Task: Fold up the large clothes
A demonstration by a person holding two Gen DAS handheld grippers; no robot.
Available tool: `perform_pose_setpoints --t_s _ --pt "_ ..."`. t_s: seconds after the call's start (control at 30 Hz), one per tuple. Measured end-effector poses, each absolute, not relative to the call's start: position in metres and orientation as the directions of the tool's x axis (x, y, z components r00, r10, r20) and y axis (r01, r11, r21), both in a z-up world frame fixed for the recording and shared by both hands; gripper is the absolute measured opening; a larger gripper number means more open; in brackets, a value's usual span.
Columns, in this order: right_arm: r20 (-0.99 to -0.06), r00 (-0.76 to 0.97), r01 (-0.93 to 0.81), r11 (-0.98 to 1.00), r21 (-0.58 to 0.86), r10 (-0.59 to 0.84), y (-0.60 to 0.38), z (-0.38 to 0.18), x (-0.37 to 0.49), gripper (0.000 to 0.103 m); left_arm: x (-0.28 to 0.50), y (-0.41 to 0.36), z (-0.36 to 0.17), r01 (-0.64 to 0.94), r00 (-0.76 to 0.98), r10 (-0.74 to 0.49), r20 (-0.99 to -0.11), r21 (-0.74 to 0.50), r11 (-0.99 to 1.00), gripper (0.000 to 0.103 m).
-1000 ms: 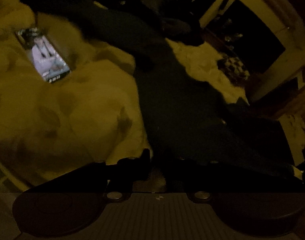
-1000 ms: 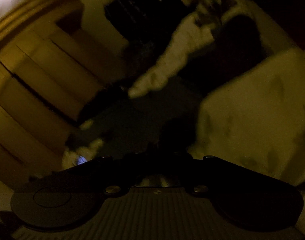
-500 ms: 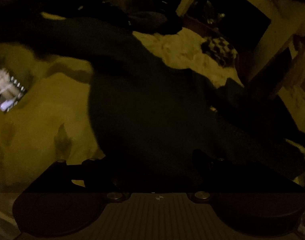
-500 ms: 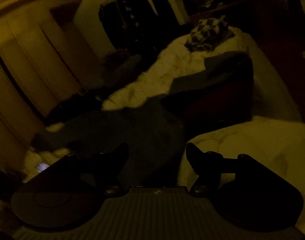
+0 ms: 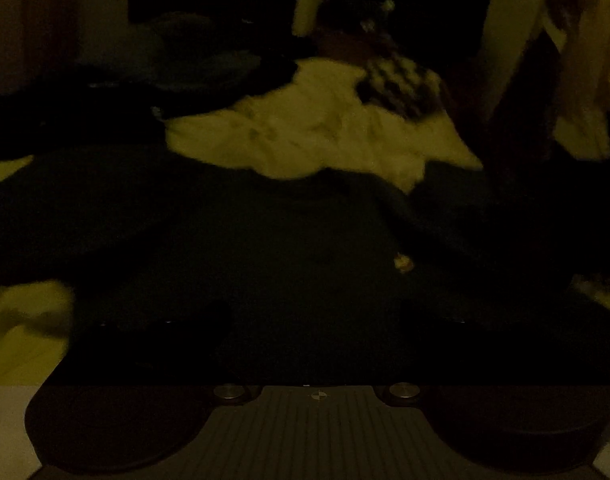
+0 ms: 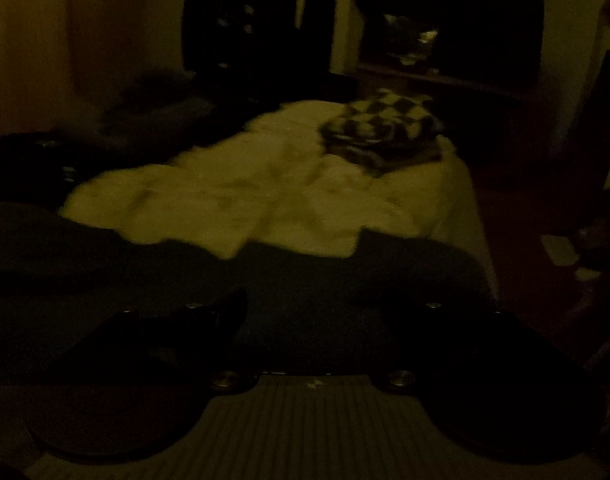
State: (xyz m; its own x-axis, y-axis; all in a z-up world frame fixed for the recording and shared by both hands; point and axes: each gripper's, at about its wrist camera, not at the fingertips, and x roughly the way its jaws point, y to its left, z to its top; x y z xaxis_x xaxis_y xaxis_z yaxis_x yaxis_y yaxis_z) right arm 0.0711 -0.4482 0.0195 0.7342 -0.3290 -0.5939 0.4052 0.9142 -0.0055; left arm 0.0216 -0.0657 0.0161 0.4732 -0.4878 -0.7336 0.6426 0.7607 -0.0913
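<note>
Change: a second ago I saw both tongs pressed onto the dark garment; now both views have swung round to face down the bed, and the lit phone on the quilt is gone from my left view.
Left tongs: spread wide, jaws opened within the last second; nothing between the fingers, which are nearly lost against the dark cloth under them.
Right tongs: spread, jaws have just been opening; nothing pinched, one finger shows plainly over the cloth.
Garment: I see it lying flat across the near part of the bed, dark, spreading left and right in both views.
Quilt: pale, rumpled, showing beyond the garment's far edge.
Checked cloth: bunched at the far end of the quilt.
Light: very dim and blurred; folds are hard to tell.
</note>
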Motion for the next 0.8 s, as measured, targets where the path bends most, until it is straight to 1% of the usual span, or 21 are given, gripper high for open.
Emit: perform_pose_setpoints --t_s 0.07,0.13,0.23,0.27,0.3,0.33,0.37,0.4,0.43,0.47,0.53,0.63,0.67,0.73,0.8 --pt "-0.626 0.697 0.442 0.897 -0.012 -0.351 -0.467 0.004 0.093 0.072 0.024 -0.083 0.003 0.649 0.449 -0.468 -0.761 -0.082 0.756 0.103" --pt "-0.659 0.656 0.459 0.888 -0.037 -0.367 -0.480 -0.013 0.106 0.072 0.028 -0.093 -0.011 0.649 0.410 -0.469 -0.782 -0.112 0.753 0.103" --pt "-0.677 0.615 0.462 0.881 -0.105 -0.404 -0.492 -0.040 0.116 0.071 0.031 -0.098 -0.032 0.628 0.367 -0.451 -0.814 -0.141 0.765 0.103" --pt "-0.676 0.609 0.465 0.877 -0.118 -0.414 -0.495 -0.047 0.116 0.067 0.031 -0.099 -0.039 0.620 0.360 -0.438 -0.824 -0.139 0.772 0.103" --pt "-0.669 0.609 0.478 0.870 -0.119 -0.426 -0.499 -0.052 0.113 0.053 0.031 -0.100 -0.045 0.612 0.357 -0.427 -0.831 -0.137 0.779 0.103" --pt "-0.660 0.606 0.504 0.856 -0.113 -0.444 -0.504 -0.055 0.109 0.042 0.030 -0.100 -0.050 0.605 0.355 -0.420 -0.835 -0.138 0.784 0.103" --pt "-0.649 0.608 0.533 0.841 -0.093 -0.458 -0.511 -0.057 0.102 0.020 0.029 -0.099 -0.054 0.600 0.351 -0.420 -0.837 -0.143 0.787 0.103" --pt "-0.632 0.626 0.556 0.830 -0.050 -0.457 -0.519 -0.057 0.092 0.010 0.029 -0.098 -0.057 0.597 0.350 -0.421 -0.837 -0.148 0.789 0.103" --pt "-0.618 0.649 0.566 0.824 0.002 -0.445 -0.527 -0.056 0.085 0.010 0.029 -0.096 -0.058 0.594 0.351 -0.421 -0.836 -0.149 0.791 0.103" --pt "-0.595 0.682 0.578 0.812 0.084 -0.424 -0.536 -0.054 0.072 0.009 0.029 -0.097 -0.058 0.592 0.353 -0.419 -0.837 -0.147 0.792 0.103" --pt "-0.532 0.731 0.595 0.781 0.189 -0.428 -0.547 -0.045 0.046 0.009 0.028 -0.100 -0.058 0.591 0.359 -0.408 -0.840 -0.133 0.795 0.103" --pt "-0.358 0.814 0.570 0.745 0.346 -0.457 -0.562 -0.020 0.000 0.009 0.025 -0.108 -0.056 0.593 0.376 -0.384 -0.843 -0.099 0.799 0.103" --pt "-0.305 0.820 0.572 0.716 0.402 -0.484 -0.570 -0.011 -0.018 0.009 0.024 -0.110 -0.055 0.595 0.382 -0.376 -0.844 -0.087 0.799 0.103" --pt "-0.230 0.803 0.582 0.641 0.500 -0.549 -0.588 -0.001 -0.053 0.009 0.021 -0.113 -0.054 0.596 0.398 -0.363 -0.842 -0.063 0.800 0.103" --pt "-0.199 0.773 0.596 0.582 0.553 -0.602 -0.601 -0.001 -0.080 0.009 0.017 -0.114 -0.053 0.596 0.410 -0.355 -0.840 -0.047 0.802 0.103"
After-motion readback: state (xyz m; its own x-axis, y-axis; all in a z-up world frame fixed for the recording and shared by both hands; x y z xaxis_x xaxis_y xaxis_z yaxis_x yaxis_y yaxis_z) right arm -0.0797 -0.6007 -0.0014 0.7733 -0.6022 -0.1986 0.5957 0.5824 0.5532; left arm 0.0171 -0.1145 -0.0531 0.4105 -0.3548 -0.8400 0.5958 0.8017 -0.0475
